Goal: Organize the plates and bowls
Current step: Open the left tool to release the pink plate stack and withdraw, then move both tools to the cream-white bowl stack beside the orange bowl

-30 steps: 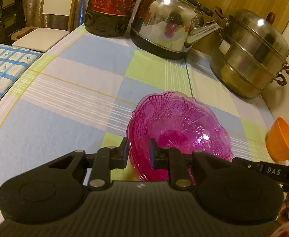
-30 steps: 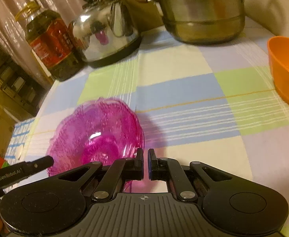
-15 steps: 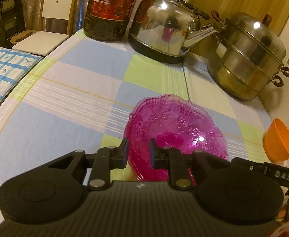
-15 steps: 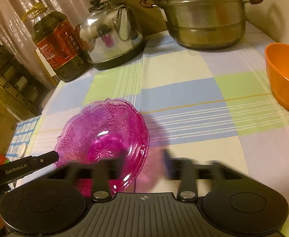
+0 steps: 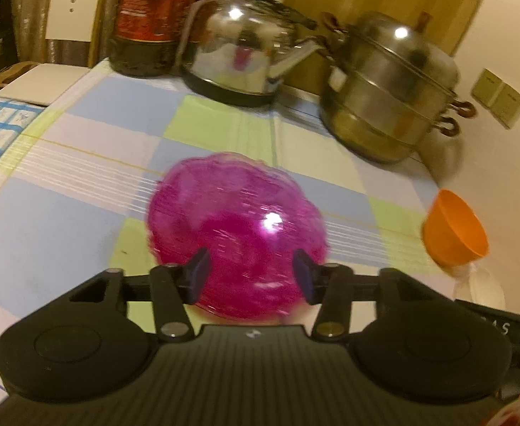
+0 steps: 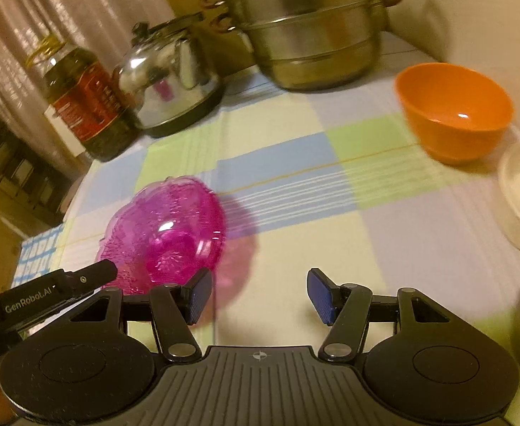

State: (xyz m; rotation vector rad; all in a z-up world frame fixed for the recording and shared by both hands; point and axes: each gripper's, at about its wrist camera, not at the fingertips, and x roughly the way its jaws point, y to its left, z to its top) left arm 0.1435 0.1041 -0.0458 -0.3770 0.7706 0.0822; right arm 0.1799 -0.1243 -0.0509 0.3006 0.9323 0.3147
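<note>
Three bowls (image 6: 455,113) on checked tablecloth (image 6: 295,184)

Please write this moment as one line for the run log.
left gripper: jaws opening, nothing gripped | right gripper: open, empty | pink bowl: on tablecloth, released | orange bowl: untouched

left gripper (image 5: 251,271): black ribbed body, two round black discs, silver pivot screws, dark blue pads | right gripper (image 6: 259,296): same black build, ribbed blue pads, crosshair mark at centre, white "GenRobot.AI" lettering lower left
</note>
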